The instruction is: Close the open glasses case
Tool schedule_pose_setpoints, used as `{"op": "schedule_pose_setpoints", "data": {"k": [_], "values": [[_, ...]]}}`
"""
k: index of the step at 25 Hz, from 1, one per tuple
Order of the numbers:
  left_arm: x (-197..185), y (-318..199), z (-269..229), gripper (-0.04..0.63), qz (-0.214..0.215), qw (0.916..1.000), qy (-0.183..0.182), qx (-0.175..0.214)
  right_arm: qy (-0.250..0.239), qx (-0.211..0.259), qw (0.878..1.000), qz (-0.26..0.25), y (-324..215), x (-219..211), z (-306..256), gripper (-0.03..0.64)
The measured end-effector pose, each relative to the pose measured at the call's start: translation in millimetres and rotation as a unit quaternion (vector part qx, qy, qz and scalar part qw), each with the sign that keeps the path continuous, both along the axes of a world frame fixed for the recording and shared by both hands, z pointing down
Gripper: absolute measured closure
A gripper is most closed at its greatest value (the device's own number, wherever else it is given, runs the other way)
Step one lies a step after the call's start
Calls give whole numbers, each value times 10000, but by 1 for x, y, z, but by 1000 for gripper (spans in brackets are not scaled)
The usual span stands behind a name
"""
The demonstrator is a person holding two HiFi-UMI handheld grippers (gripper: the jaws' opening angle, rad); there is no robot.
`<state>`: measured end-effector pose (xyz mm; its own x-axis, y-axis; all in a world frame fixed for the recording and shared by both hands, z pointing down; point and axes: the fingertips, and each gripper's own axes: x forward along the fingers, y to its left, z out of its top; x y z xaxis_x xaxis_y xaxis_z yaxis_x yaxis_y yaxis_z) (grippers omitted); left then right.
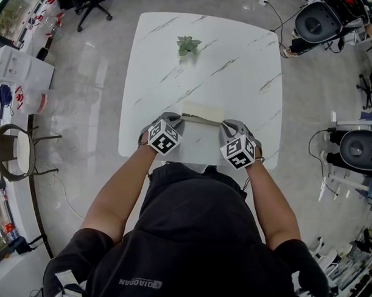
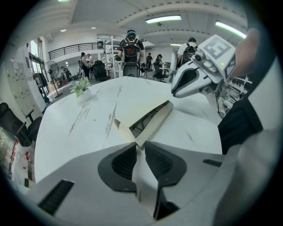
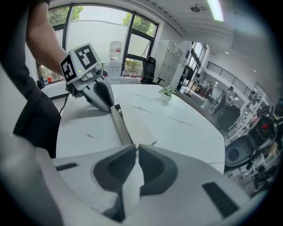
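A cream glasses case (image 1: 202,114) lies near the front edge of the white marble table (image 1: 232,70). Its lid is lowered, leaving a narrow dark gap along the side, seen in the left gripper view on the case (image 2: 141,117). My left gripper (image 1: 180,119) pinches the case's left end, its jaws nearly together on the corner (image 2: 140,143). My right gripper (image 1: 225,124) is shut on the opposite end (image 3: 136,147). Each gripper shows in the other's view: the right gripper (image 2: 188,81) and the left gripper (image 3: 99,95).
A small green plant (image 1: 187,45) stands at the table's far side. Office chairs (image 1: 318,21) stand on the floor to the right and a round-backed chair (image 1: 12,151) to the left. People stand far off in the left gripper view.
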<state>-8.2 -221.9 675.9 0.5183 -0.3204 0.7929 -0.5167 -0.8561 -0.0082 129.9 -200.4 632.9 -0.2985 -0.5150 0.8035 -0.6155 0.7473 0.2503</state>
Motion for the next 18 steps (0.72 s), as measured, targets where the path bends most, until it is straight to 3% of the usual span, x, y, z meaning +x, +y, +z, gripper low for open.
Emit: {"op": "schedule_pose_setpoints", "data": {"k": [18], "values": [[-1,-1,1,529,1,10000,7,8,105,-206,9997,-37,12,-3,22,597]]}}
